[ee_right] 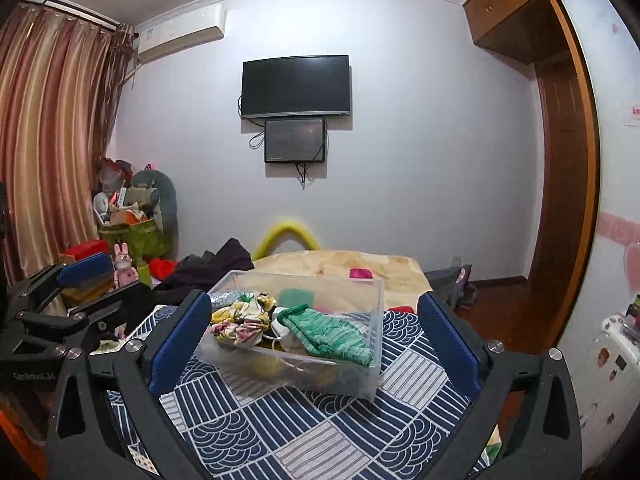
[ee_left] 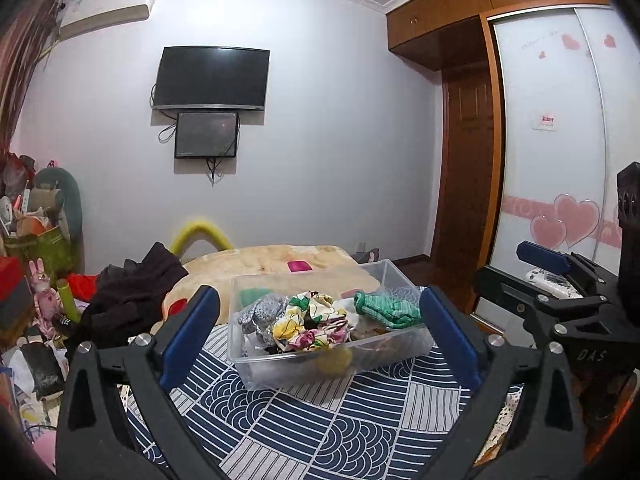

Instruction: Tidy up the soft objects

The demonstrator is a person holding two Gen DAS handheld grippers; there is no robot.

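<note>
A clear plastic bin [ee_left: 396,350] [ee_right: 372,372] stands on a navy and white patterned cloth [ee_left: 320,424] [ee_right: 312,428]. It holds soft items: a green knit piece [ee_left: 386,309] [ee_right: 328,334], a floral cloth [ee_left: 316,320] [ee_right: 240,316] and a grey speckled piece [ee_left: 262,309]. My left gripper [ee_left: 320,320] is open and empty, its fingers on either side of the bin. My right gripper [ee_right: 316,328] is open and empty, also framing the bin, and shows at the right of the left wrist view [ee_left: 560,280].
A beige blanket [ee_left: 280,264] with a pink item [ee_left: 300,266] lies behind the bin. Dark clothes [ee_left: 132,292] are piled at the left, next to cluttered toys and boxes [ee_left: 36,280]. A wardrobe [ee_left: 560,140] stands right. A white suitcase [ee_right: 612,360] is at the far right.
</note>
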